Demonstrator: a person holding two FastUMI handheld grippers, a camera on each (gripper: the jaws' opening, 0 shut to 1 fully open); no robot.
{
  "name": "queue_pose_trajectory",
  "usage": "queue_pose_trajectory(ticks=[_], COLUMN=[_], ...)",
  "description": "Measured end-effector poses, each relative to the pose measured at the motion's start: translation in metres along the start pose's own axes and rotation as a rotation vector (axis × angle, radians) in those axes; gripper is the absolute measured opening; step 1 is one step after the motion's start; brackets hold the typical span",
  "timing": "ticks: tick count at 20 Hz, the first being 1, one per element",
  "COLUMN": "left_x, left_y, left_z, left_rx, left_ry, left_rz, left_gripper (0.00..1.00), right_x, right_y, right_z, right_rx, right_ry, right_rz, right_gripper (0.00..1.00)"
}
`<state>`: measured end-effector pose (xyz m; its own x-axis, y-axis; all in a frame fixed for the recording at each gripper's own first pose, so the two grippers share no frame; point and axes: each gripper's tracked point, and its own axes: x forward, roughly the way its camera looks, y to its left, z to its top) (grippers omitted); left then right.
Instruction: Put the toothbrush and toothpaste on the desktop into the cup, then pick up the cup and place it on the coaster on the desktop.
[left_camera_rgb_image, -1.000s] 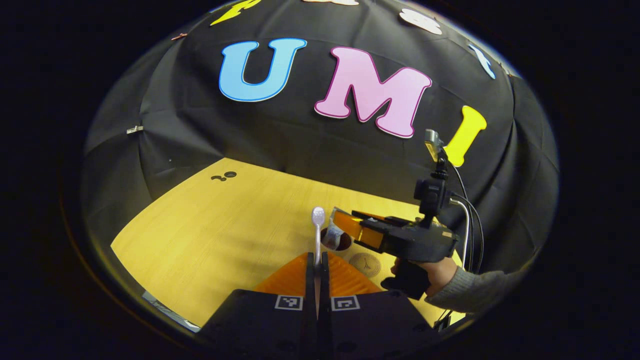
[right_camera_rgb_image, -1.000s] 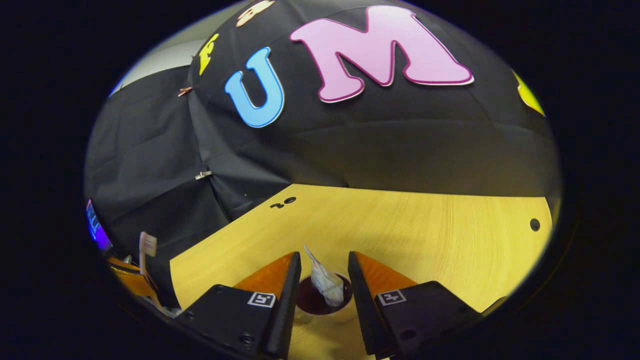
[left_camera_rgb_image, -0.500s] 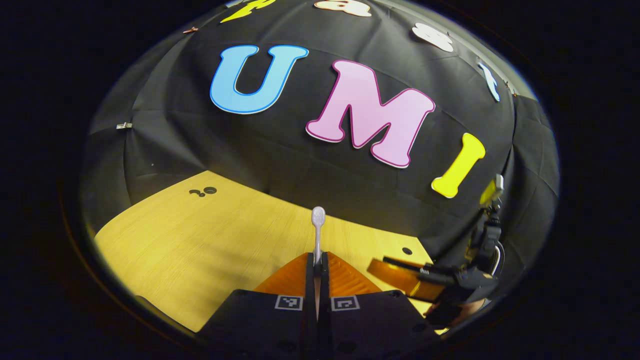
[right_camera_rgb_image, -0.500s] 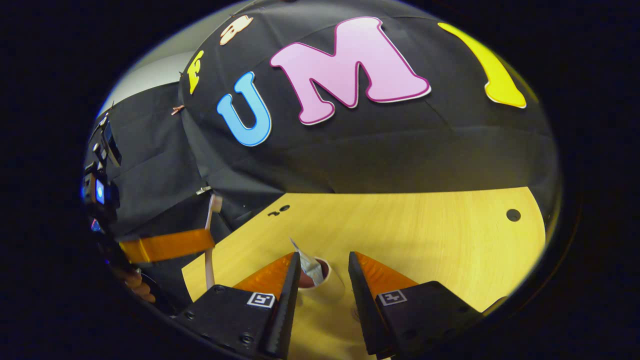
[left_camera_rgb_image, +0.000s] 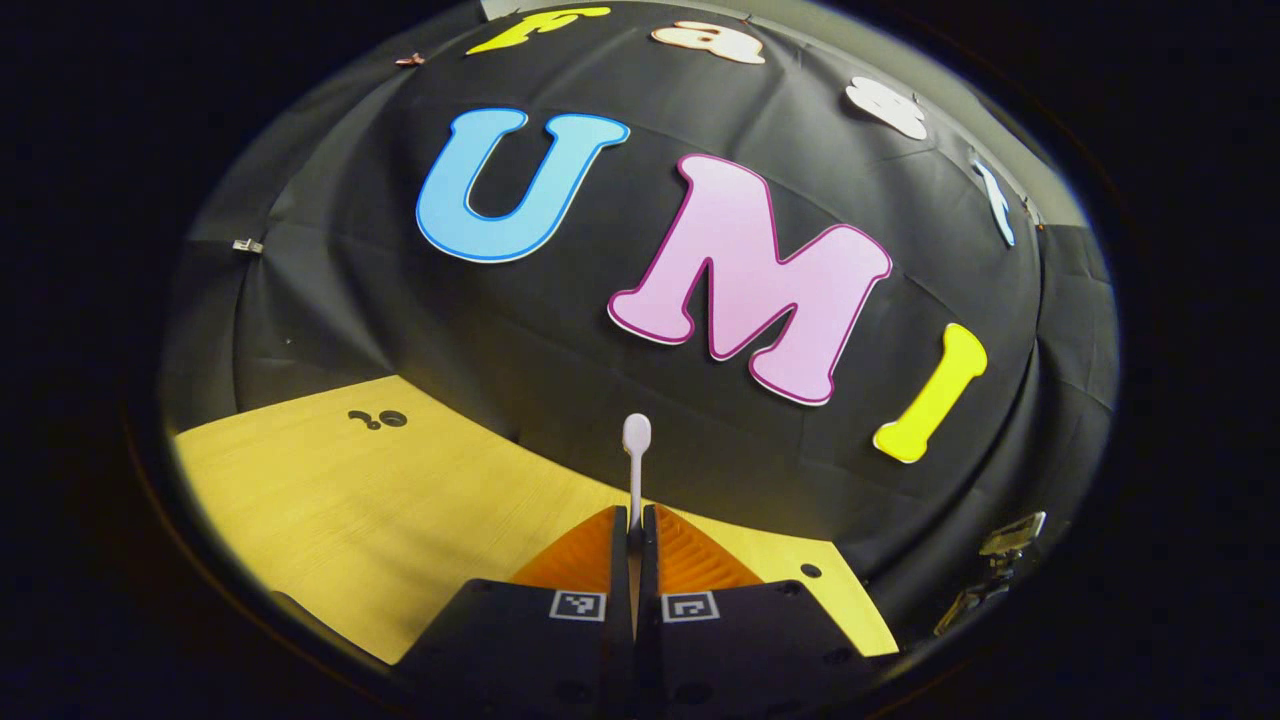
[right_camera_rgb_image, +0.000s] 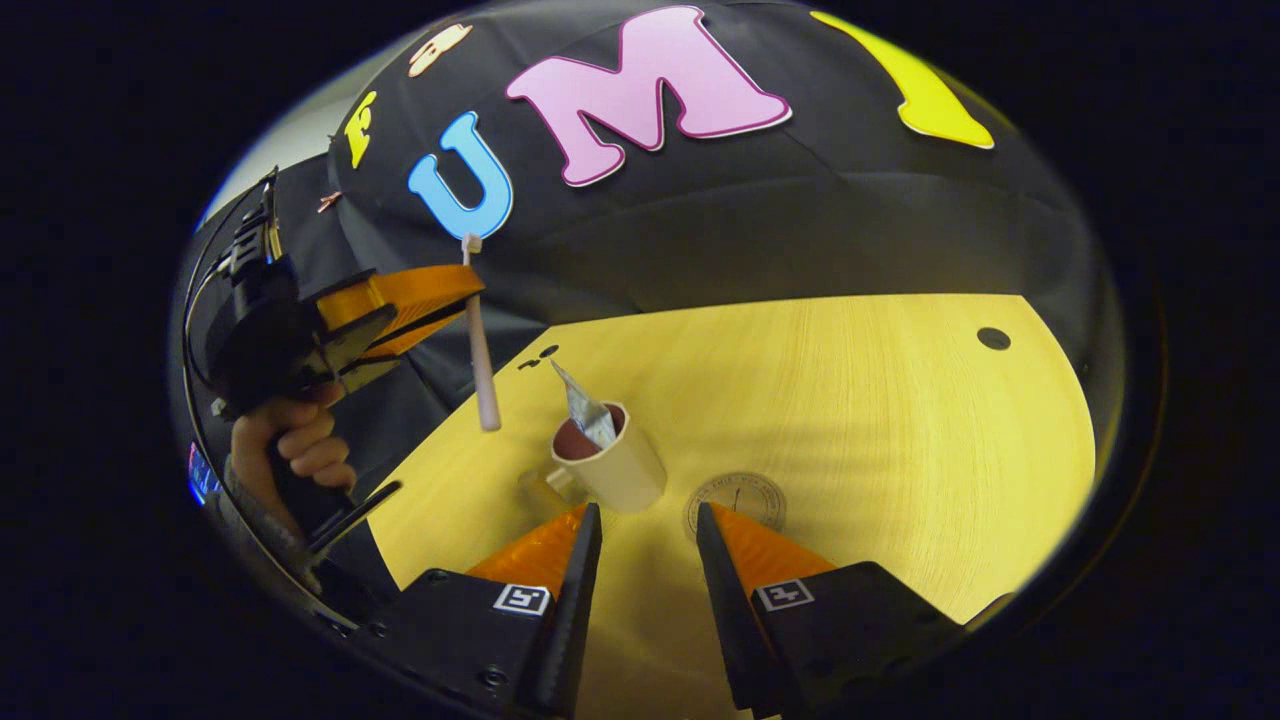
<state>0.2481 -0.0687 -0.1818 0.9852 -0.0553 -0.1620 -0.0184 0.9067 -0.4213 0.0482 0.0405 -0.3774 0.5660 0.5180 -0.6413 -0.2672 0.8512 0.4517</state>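
In the left gripper view my left gripper (left_camera_rgb_image: 635, 515) is shut on the white toothbrush (left_camera_rgb_image: 636, 460), whose head sticks up past the fingertips. The right gripper view shows that same gripper (right_camera_rgb_image: 455, 290) at the left, held by a hand, with the toothbrush (right_camera_rgb_image: 480, 350) hanging upright, up and left of the cup. The cream cup (right_camera_rgb_image: 610, 462) stands on the desk with the toothpaste tube (right_camera_rgb_image: 585, 408) leaning in it. A round coaster (right_camera_rgb_image: 736, 500) lies just right of the cup. My right gripper (right_camera_rgb_image: 647, 520) is open, pulled back from the cup, nothing between its fingers.
The yellow wooden desk (right_camera_rgb_image: 850, 420) has a cable hole (right_camera_rgb_image: 993, 338) at the far right and a small dark mark (right_camera_rgb_image: 540, 356) near the back edge. The black cloth wall closes off the back. The hand and sleeve (right_camera_rgb_image: 290, 450) sit at the desk's left edge.
My right gripper has drawn back and risen from the cup, leaving the toothpaste in it. My left gripper has lifted with the toothbrush and tilted upward, toward the cup's side.
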Motion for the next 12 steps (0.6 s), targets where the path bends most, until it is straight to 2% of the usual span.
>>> queue_pose_trajectory(ticks=[9, 12], left_x=[0.035, 0.037], left_y=[0.050, 0.053], left_z=[-0.038, -0.059], left_rx=[-0.045, -0.054], left_ry=[-0.067, -0.049], left_rz=[0.181, 0.186], left_gripper=[0.06, 0.06], right_x=[-0.030, -0.035], right_y=[-0.032, -0.039], right_z=[-0.016, -0.017], right_rx=[0.048, 0.056], right_ry=[0.009, 0.006], right_rz=[-0.077, -0.092], right_gripper=[0.59, 0.59])
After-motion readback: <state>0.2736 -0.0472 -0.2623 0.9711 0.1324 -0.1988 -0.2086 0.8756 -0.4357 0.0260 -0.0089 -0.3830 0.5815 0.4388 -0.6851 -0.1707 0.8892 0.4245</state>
